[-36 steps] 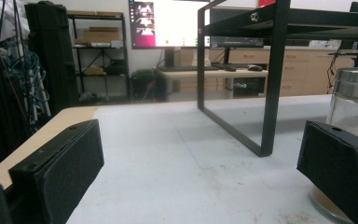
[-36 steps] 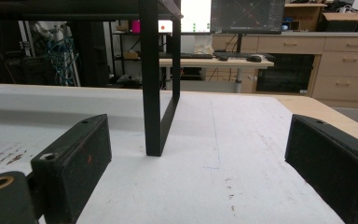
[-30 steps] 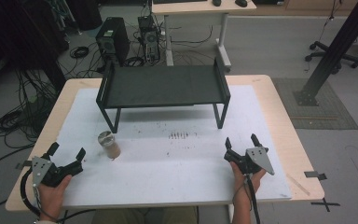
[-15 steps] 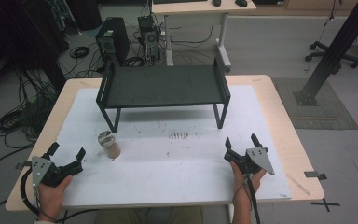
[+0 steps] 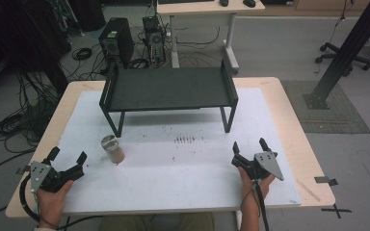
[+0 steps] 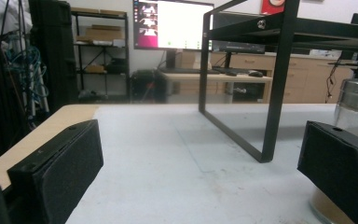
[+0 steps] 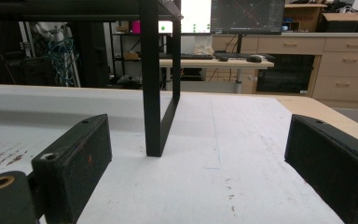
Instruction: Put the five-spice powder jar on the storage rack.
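A small jar (image 5: pixel 112 149) with a metal lid and brownish contents stands on the white table sheet (image 5: pixel 183 168), left of centre. My left gripper (image 5: pixel 67 155) rests near the front left corner, open, nothing between its jaws; the jar (image 6: pixel 356 105) shows just behind its right jaw. My right gripper (image 5: pixel 250 145) sits near the front right, open and empty. A black metal shelf rack (image 5: pixel 168 89) stands at the back of the table; one of its legs (image 7: pixel 151 84) rises straight ahead in the right gripper view.
The rack's left frame (image 6: pixel 242 79) stands ahead of the left gripper. Dark scuff marks (image 5: pixel 185 140) dot the sheet's middle. Beyond the table stand a computer tower (image 5: pixel 115 41), floor cables, another desk (image 5: pixel 202 9) and a black post (image 5: pixel 342 53).
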`<state>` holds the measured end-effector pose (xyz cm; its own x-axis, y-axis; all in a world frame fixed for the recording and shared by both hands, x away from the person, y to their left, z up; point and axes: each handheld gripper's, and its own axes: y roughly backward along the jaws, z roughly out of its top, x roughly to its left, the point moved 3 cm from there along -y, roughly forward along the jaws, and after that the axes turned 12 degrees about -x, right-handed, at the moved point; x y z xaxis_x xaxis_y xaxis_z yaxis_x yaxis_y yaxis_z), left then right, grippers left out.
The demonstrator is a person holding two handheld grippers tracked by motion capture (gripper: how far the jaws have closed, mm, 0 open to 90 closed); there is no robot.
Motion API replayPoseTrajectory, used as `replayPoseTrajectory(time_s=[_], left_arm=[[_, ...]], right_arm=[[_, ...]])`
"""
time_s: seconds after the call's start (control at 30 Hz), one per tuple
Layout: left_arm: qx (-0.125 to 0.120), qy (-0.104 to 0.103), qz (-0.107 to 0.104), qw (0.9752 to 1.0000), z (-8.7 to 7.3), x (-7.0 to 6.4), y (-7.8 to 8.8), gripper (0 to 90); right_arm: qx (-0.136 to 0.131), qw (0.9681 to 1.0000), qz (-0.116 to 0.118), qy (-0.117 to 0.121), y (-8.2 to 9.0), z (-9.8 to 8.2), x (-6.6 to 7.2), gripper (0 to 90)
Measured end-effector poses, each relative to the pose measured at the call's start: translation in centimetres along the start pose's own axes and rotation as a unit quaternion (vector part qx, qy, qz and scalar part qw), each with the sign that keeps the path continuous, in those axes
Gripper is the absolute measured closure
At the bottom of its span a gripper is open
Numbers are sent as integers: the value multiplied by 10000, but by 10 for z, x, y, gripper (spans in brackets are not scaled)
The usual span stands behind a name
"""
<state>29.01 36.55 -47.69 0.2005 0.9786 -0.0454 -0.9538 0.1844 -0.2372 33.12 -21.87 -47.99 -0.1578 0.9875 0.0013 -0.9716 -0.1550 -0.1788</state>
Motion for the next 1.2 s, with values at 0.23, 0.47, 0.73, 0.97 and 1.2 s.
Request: replayPoseTrajectory(time_s=[0.23, 0.47, 0.73, 0.97, 1.2], left_arm=[[-154, -41, -228, 9996, 12, -11, -2, 2], [-292, -81, -498, 9983, 25, -30, -7, 2], [-268, -67, -673, 9973, 25, -45, -10, 2], [-242, -23, -757, 9968, 24, -53, -10, 2], [-179, -8, -871, 9960, 20, -64, -13, 2]], right_arm=[[3, 10000, -6, 2, 0, 0, 0, 75], [2, 10000, -8, 0, 0, 0, 0, 75], [-2, 10000, -6, -3, 0, 0, 0, 75], [-7, 10000, -6, -1, 0, 0, 0, 75], [-13, 10000, -4, -5, 0, 0, 0, 75]])
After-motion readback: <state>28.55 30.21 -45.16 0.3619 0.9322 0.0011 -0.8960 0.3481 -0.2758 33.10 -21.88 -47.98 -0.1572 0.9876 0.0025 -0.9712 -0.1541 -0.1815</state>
